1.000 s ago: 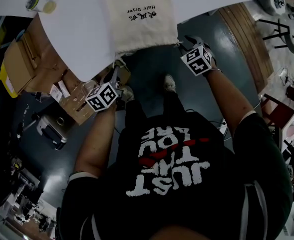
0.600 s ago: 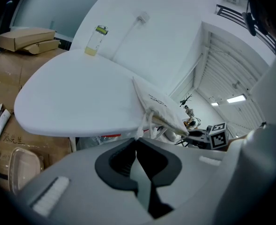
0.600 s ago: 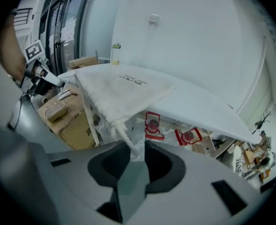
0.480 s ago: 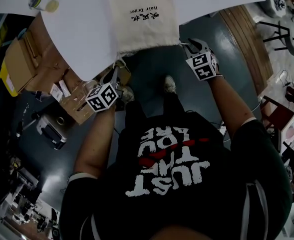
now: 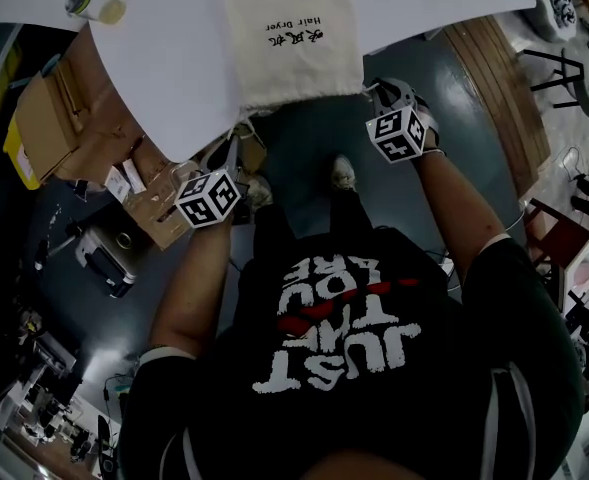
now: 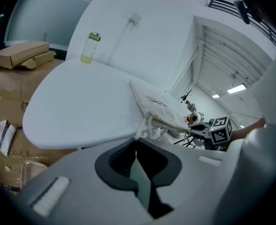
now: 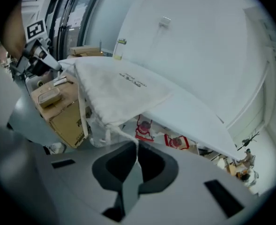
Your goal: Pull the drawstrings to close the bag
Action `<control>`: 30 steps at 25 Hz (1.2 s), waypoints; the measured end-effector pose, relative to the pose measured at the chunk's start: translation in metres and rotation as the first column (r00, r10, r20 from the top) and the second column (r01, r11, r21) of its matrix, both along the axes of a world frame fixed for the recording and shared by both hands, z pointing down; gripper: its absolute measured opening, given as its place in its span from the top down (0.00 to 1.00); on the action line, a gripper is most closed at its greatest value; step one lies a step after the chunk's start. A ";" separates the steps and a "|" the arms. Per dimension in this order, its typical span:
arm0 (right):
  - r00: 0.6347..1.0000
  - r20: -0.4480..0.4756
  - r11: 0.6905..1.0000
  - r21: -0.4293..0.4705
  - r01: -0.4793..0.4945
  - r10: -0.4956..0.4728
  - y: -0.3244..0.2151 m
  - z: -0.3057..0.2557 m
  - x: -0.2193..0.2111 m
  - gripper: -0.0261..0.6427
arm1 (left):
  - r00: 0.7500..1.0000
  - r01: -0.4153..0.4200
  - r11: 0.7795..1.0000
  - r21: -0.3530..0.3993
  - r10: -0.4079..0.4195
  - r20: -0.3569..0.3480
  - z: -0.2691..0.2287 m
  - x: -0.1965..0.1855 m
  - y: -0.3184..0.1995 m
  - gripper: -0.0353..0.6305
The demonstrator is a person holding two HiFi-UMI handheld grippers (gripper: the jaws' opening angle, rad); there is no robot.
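Cream cloth bag (image 5: 292, 38) lay at the white table's (image 5: 174, 78) near edge, upper centre of frame. My right gripper (image 7: 137, 146) had just been closing and pinched its drawstring (image 7: 121, 134); the left gripper (image 6: 137, 142) was clamped on the other cord (image 6: 142, 127), so I judged pulling could start. Bottle (image 5: 94, 6) upper left and cardboard boxes (image 5: 49, 118) blocked nothing.

Print noted:
- Cream drawstring bag (image 5: 292, 40) on the desk: we read "Hair Dryer" in black. A row of Chinese characters runs beside it, too small for us to make out.
- Person's black shirt (image 5: 344, 318): white block letters. "JUST" is plain. The other lines are crossed by a red stroke, and we cannot read them surely.
- Bottle (image 5: 94, 6): label unreadable.
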State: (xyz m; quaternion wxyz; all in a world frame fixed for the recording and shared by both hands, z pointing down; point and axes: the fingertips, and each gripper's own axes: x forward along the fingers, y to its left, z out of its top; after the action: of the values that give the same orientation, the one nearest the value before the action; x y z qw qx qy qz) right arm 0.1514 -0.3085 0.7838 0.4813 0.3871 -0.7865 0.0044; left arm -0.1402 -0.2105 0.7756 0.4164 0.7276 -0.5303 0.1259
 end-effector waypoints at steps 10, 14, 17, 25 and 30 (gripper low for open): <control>0.993 -0.080 0.988 0.139 -0.072 0.084 -0.010 -0.050 0.032 0.94 | 0.936 -0.118 0.990 0.078 0.084 0.343 -0.039 -0.023 -0.011 0.93; 0.993 -0.087 0.980 0.190 -0.065 0.083 -0.015 -0.077 0.027 0.94 | 0.877 -0.119 0.986 0.114 0.051 0.477 -0.061 -0.037 -0.028 0.93; 0.995 -0.073 0.966 0.253 -0.051 0.072 -0.027 -0.111 0.016 0.94 | 0.854 -0.091 0.979 0.180 -0.016 0.520 -0.093 -0.053 -0.054 0.92; 0.997 -0.082 0.908 0.419 0.023 0.012 -0.054 -0.226 -0.006 0.94 | 0.835 -0.068 0.935 0.349 -0.137 0.532 -0.199 -0.075 -0.101 0.92; 0.993 -0.119 0.857 0.510 0.075 -0.016 -0.074 -0.294 -0.013 0.94 | 0.824 -0.084 0.895 0.438 -0.185 0.535 -0.265 -0.084 -0.128 0.92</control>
State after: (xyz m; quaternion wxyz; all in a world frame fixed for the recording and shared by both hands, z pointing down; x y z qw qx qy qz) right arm 0.1382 -0.3830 0.4895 0.4035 0.4824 -0.7401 -0.2383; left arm -0.2241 -0.3387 0.5103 0.0675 0.7180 -0.6633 0.1997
